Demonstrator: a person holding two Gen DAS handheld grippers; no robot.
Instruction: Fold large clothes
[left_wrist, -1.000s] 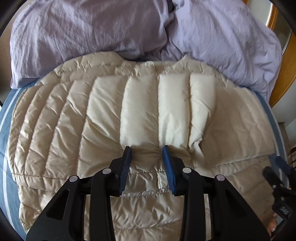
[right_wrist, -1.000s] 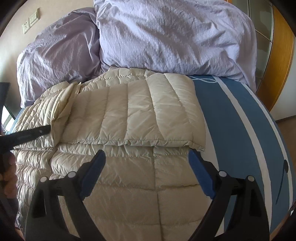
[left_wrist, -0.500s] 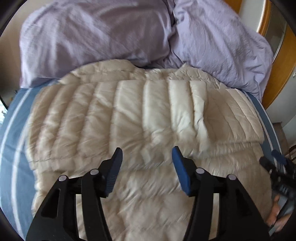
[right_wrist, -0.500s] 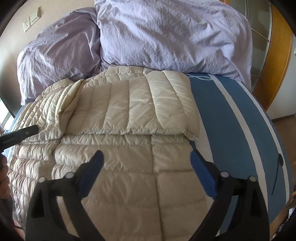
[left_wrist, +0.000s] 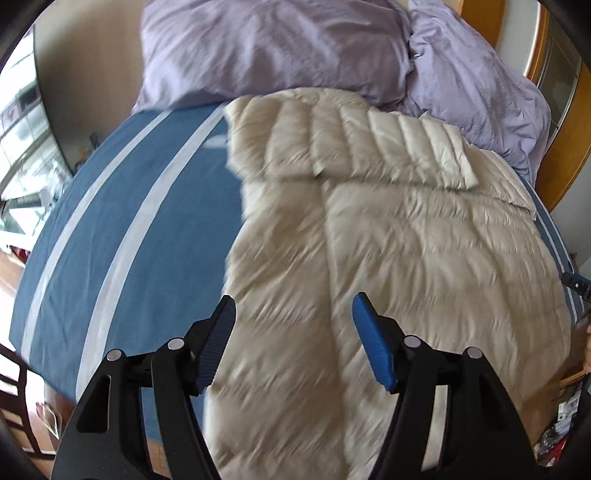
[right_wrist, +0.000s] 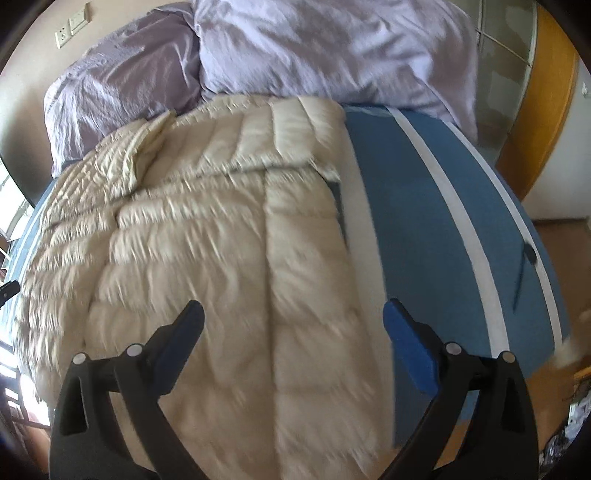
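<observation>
Left hand-held gripper (left_wrist: 293, 341) now released, clear of jacket (left_wrist: 388, 240)

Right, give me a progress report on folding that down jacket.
Done: both sleeves are folded in across the top of the cream down jacket, which lies flat on the blue striped bedspread. In hand: nothing; the left tool and right tool are both open above the jacket's lower half. Left: the body is unfolded, so the hem end probably gets folded up toward the lilac pillows.
</observation>
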